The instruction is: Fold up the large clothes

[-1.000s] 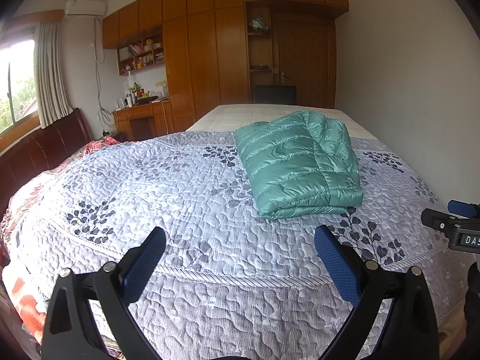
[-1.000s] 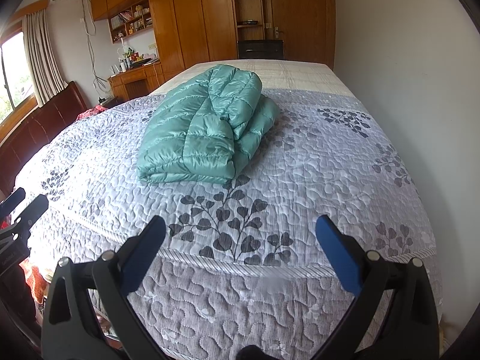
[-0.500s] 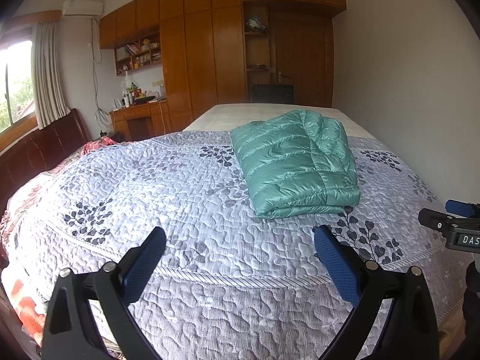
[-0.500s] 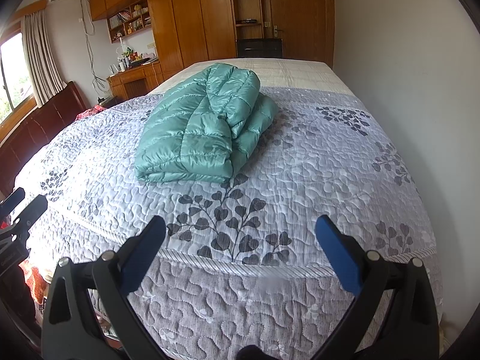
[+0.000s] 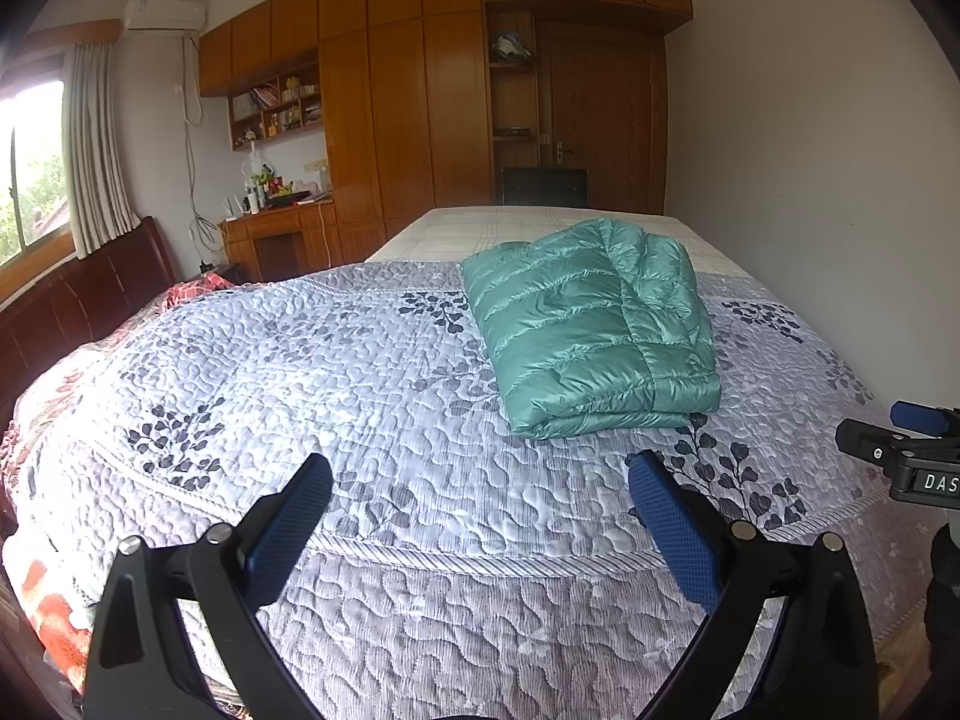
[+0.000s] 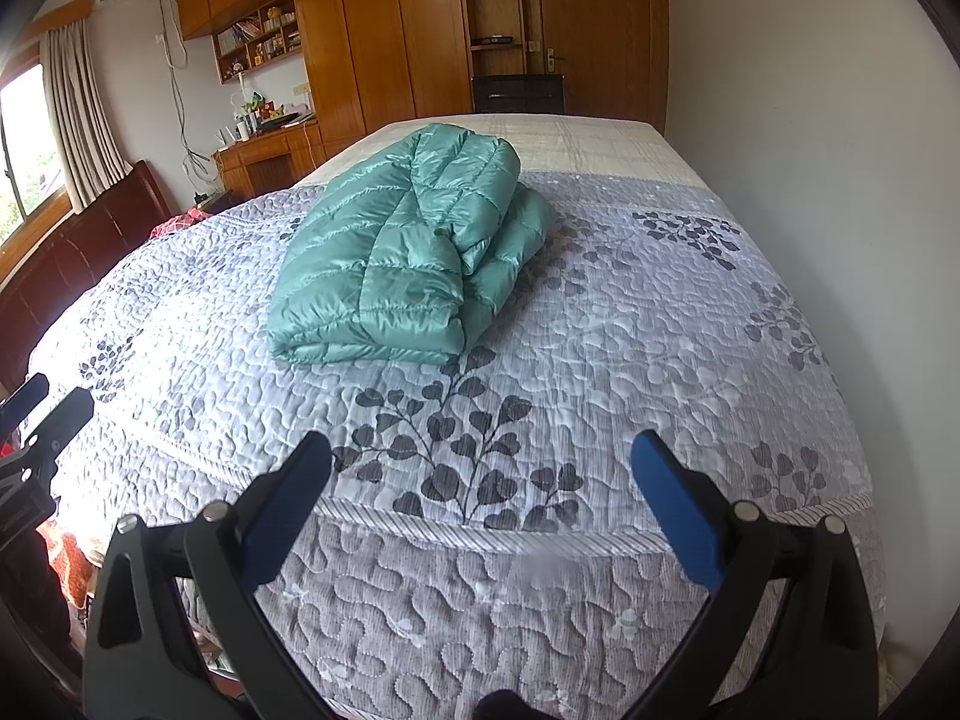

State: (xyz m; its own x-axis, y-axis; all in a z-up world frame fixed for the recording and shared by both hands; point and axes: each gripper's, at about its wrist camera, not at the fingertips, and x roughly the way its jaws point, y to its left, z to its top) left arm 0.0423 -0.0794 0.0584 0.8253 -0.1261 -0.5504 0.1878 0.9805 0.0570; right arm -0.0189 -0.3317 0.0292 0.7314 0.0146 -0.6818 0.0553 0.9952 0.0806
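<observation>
A teal quilted puffer jacket (image 5: 591, 324) lies folded into a thick rectangle on the grey leaf-patterned quilted bedspread (image 5: 336, 396). The left gripper (image 5: 480, 495) hangs near the bedspread's front edge, blue-padded fingers (image 5: 288, 531) spread wide, empty, the jacket well beyond them. The right gripper (image 6: 480, 468) likewise gapes empty, short of the jacket.

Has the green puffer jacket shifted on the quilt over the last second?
No. The green puffer jacket keeps its place beside the leaf print on the quilt; only the camera drifts slightly.
</observation>
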